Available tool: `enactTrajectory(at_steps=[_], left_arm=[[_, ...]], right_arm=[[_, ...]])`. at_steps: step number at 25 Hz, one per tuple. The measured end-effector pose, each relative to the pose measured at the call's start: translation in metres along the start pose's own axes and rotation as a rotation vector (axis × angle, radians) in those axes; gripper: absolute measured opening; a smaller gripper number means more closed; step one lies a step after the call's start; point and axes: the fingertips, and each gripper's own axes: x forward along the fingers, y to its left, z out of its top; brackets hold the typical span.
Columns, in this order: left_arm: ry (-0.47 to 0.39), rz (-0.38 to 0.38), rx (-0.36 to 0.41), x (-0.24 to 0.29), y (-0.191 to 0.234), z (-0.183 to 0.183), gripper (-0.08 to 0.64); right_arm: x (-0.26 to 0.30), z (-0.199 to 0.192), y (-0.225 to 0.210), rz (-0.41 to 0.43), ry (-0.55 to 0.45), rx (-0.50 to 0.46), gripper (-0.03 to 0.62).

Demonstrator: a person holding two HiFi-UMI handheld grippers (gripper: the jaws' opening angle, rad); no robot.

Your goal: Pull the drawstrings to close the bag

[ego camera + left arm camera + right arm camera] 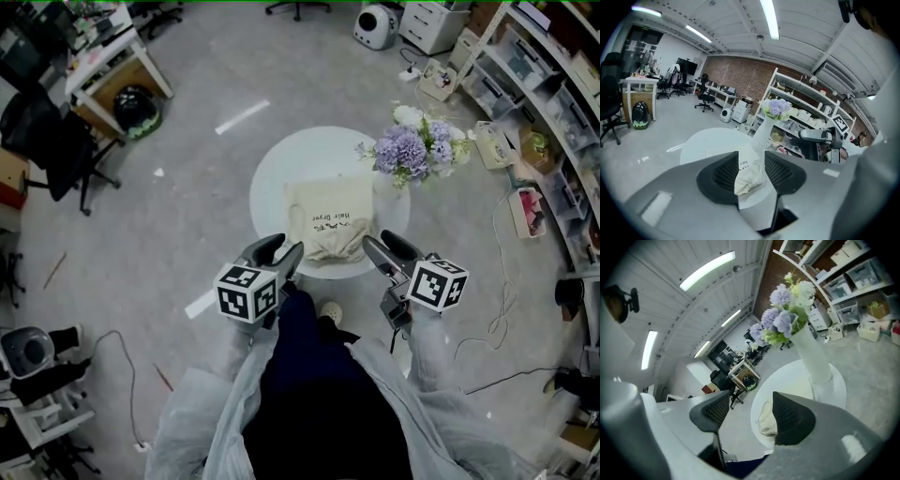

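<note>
Over the near rim of the round white desk (281, 164), at the left, I hold the left hand-held gripper (289, 246) released. Its grey moulded jaws stand a little apart. Its own view shows dark, mesh-textured pads (724, 173) with nothing pressed between them, only the bag (328, 230) seen through the gap, beyond them. Behind the jaws sits the marker cube (247, 291), white with black squares

Between my two tools the bag lies on the desk's near half. It is soft cream cloth, roughly rectangular and smooth at its far end. At the near end it is bunched into creases and narrows towards the rim. A few lines of small dark print cross its middle. Its drawstrings are too fine for me to make out

To the right, the right hand-held gripper (380, 242) is likewise released. Its jaws are spread wider and nothing is between them, with floor and the desk's edge showing through the gap. Further right, near the desk's far right edge, stands a tall, smooth white vase (813, 357) with puffy lilac and white flowers (417, 145), well apart from the bag
</note>
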Motion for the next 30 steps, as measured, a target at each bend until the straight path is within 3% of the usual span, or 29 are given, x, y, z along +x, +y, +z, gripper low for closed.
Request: enactTrajectory(at_steps=[5,13,15,17,30], left_arm=[[-0.098,-0.061,0.089,-0.01,-0.035,0.019,0.106],[-0.179,-0.143,0.152,-0.018,-0.063,0.025,0.015],[-0.208,-0.186,0.16,-0.021,-0.07,0.026,0.015],[-0.221,-0.207,0.173,-0.022,-0.077,0.026,0.015],[-0.17,-0.219,0.221,-0.009,-0.095,0.008,0.015]], right_arm=[[-0.018,-0.001,0.035,0.011,-0.043,-0.199,0.178],[-0.041,-0.009,0.055,-0.032,-0.081,-0.526,0.041],[-0.046,-0.012,0.054,-0.031,-0.087,-0.543,0.002],[-0.05,-0.015,0.05,-0.038,-0.095,-0.54,0.002],[-0.059,-0.028,0.033,-0.106,-0.076,-0.473,0.002]])
